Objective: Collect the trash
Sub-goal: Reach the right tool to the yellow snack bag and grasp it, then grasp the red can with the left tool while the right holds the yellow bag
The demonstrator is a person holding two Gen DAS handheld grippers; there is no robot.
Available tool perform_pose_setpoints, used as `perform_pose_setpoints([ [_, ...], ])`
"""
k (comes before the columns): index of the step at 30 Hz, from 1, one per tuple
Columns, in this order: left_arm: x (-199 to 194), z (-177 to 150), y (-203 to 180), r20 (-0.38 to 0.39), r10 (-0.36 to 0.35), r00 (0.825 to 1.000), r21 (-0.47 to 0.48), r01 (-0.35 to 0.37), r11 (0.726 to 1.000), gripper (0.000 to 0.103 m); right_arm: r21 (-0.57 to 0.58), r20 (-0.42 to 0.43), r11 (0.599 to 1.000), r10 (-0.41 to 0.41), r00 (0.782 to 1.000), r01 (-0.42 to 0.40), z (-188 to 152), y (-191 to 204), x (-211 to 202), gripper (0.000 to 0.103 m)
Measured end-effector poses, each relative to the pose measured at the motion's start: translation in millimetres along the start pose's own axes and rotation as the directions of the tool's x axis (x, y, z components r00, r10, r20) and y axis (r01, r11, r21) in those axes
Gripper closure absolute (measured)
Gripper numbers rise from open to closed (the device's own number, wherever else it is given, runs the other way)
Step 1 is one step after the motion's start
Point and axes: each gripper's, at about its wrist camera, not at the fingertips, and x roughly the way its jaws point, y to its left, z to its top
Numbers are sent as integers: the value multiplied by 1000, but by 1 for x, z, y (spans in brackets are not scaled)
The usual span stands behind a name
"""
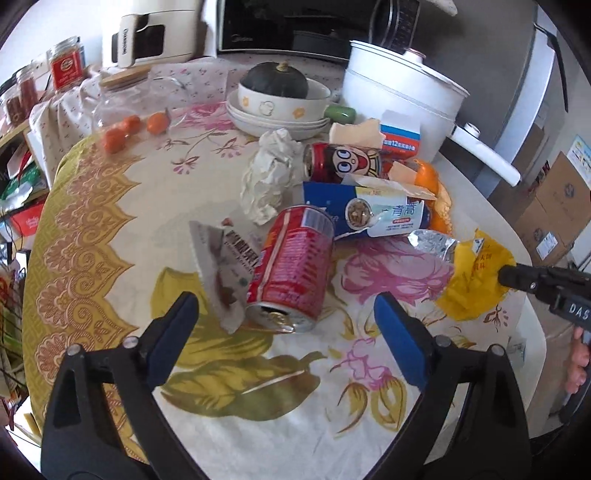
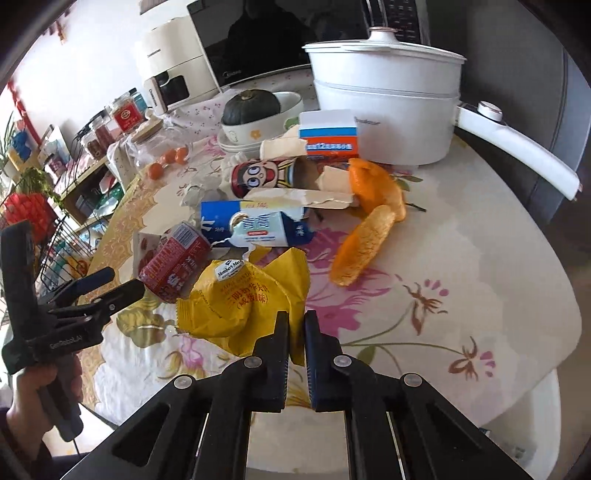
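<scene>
Left wrist view: the left gripper [image 1: 284,321] stands spread wide over the tablecloth [image 1: 110,229], nothing pressed between its pads; a red can [image 1: 291,269] lies on its side just ahead, against a white wrapper [image 1: 221,266].

Right wrist view: the right gripper [image 2: 295,332] pinches the yellow bag [image 2: 240,299], beside the can [image 2: 173,264].

I see the desk [image 1: 122,206] under a floral cloth with a gold border. At its far side a white lidded cooker [image 2: 388,96] sits with its long handle [image 2: 517,147] pointing right. Left of it, a dark green squash [image 1: 277,79] rests in a white bowl [image 1: 280,105] on stacked plates. Small orange fruits [image 1: 122,133] lie beside a glass jar [image 1: 118,99]. Behind stand a black microwave [image 2: 251,40] and a cream appliance [image 1: 147,33]; red-labelled jars [image 1: 66,66] far left.
</scene>
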Motion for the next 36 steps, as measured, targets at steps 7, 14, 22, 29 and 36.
perform_pose_setpoints([
  [7,34,2,0,-58,6,998,-23,-8,1000,25,40,-11,999,-31,999,31,-8,-32,-21,94],
  [14,37,-4,3,-65,-17,998,-61,13,998,45,46,-8,997,-55,998,55,-15,-43,-33,94],
  [22,6,-6,-2,-22,-55,998,-108,52,993,46,60,38,996,-69,997,66,-22,-50,-61,94],
  [29,-27,-1,-19,56,-105,993,-100,110,989,47,75,62,993,-99,993,94,-35,-57,-89,94],
  [36,-48,-4,-57,98,-173,980,-49,178,983,47,99,70,985,-148,987,141,-57,-75,-118,94],
])
